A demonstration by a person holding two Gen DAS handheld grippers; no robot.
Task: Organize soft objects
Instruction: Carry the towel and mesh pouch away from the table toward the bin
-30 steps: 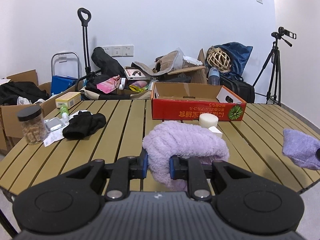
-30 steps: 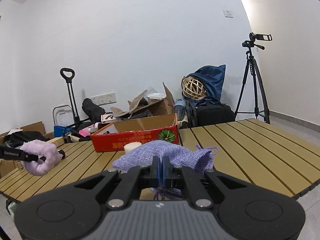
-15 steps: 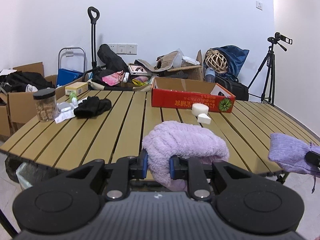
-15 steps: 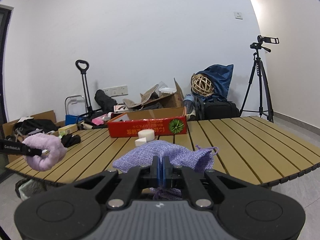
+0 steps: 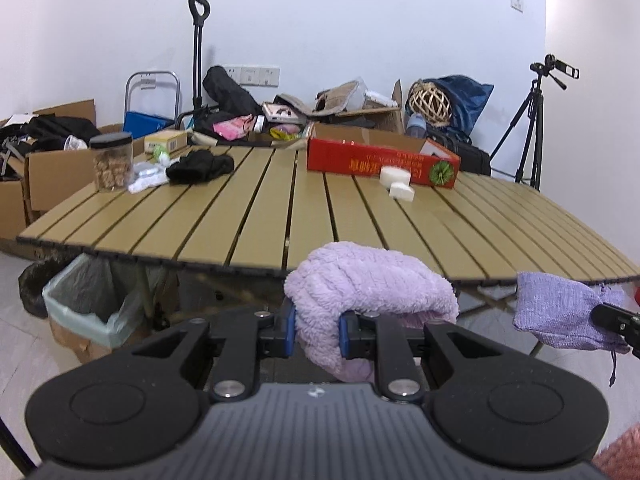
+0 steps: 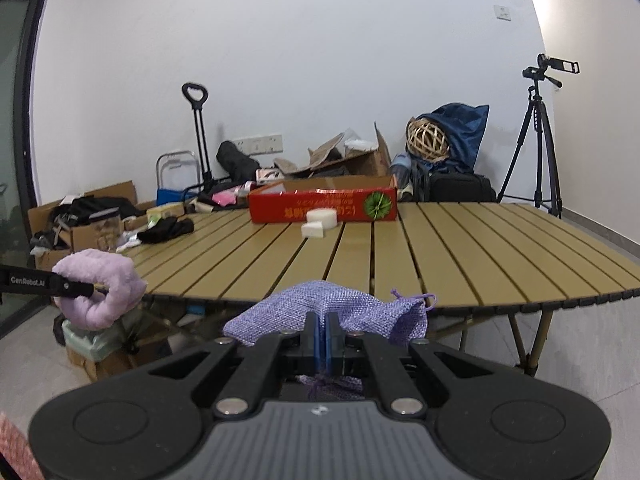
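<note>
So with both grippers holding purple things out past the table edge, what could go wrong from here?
The fluffy lilac cloth is pinched by only a small fold in the left gripper, so it might slip and fall to the floor. The woven purple drawstring pouch in the right gripper trails a loose cord that may snag the slatted wooden table. The open lined bin below could catch a dropped item.

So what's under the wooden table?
Under the table, at its left end, stands a bin lined with a pale green bag, a black bag beside it. Folding legs show on the right. The tabletop covers the rest.
</note>
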